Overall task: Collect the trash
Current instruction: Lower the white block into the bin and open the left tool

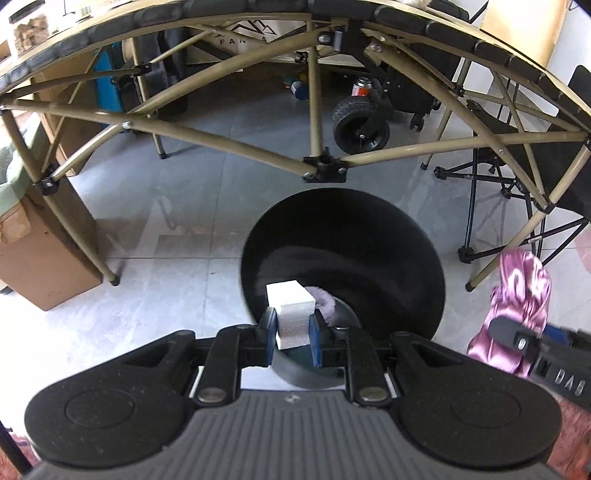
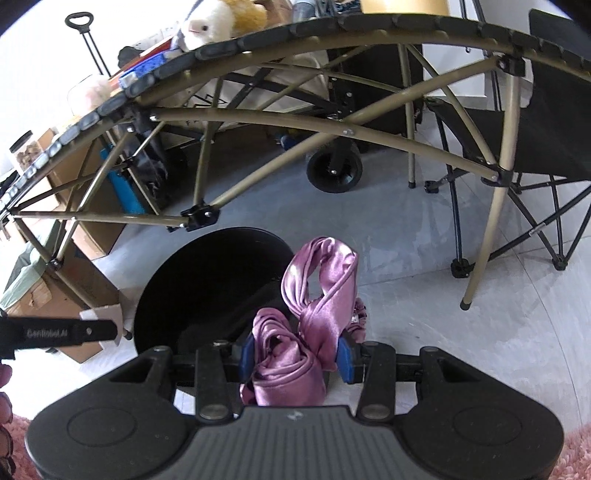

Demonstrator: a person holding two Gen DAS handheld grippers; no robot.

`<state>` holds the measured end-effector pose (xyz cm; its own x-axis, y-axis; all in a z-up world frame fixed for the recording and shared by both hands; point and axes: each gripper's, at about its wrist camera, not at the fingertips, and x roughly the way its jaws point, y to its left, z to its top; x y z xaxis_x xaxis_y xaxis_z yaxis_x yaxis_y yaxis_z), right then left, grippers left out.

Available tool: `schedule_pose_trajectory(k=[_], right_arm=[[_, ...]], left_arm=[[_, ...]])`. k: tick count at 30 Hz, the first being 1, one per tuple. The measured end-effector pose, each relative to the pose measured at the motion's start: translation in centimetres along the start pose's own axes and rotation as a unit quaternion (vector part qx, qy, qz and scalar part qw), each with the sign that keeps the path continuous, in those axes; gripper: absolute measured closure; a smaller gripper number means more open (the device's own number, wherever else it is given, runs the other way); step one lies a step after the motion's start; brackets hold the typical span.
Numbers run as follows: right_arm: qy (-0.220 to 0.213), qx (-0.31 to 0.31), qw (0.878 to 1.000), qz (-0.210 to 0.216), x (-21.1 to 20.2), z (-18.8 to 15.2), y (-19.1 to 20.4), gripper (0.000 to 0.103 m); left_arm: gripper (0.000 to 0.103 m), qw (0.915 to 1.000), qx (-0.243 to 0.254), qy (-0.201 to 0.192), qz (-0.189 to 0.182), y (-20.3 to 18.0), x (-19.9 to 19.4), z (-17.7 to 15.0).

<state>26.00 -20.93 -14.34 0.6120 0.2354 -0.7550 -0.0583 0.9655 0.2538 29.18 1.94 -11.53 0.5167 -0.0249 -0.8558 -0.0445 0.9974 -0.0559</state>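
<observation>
My left gripper (image 1: 291, 332) is shut on a white foam block (image 1: 291, 314), held over the near rim of a round black bin (image 1: 388, 229) on the floor. A bit of pale purple fluff (image 1: 325, 300) lies inside the bin behind the block. My right gripper (image 2: 295, 352) is shut on a bunched pink satin cloth (image 2: 317, 291), which hangs beside the bin's right edge (image 2: 207, 258). That cloth (image 1: 517, 295) and the right gripper's finger (image 1: 517, 332) also show at the right of the left wrist view. The left gripper's finger (image 2: 66, 332) shows at the left of the right wrist view.
A folding table with a tan tube frame (image 1: 317, 122) arches over the bin. Cardboard boxes (image 1: 40, 266) stand left, a black folding chair (image 2: 535, 147) right, a cart wheel (image 1: 360, 125) behind. A plush toy (image 2: 218, 22) lies on the table.
</observation>
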Motion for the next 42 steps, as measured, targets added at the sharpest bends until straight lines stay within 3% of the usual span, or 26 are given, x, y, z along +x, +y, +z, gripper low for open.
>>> schedule_pose_trajectory(k=[18,37,41,42], right_arm=[[0.021,0.035,0.999,-0.014,1.1,0.1,-2.7,0.061],[0.023,0.041,0.998,-0.031,1.3,0.0,-3.9,0.061],[0.023,0.041,0.998,-0.031,1.3,0.0,-3.9,0.061],[0.023,0.041,0.998,-0.031,1.3,0.0,-3.9,0.061]], left_arm=[[0.084,0.999,-0.01,0.042,-0.004,-5.2,4.1,3.3],[0.084,0.998,-0.008,0.062,-0.002,-6.6,5.8,3.7],[0.081,0.9981,-0.007,0.061,-0.001,-6.6,5.8,3.7],[0.073,0.9982,-0.006,0.06,-0.001,-6.7,5.7,3.7]])
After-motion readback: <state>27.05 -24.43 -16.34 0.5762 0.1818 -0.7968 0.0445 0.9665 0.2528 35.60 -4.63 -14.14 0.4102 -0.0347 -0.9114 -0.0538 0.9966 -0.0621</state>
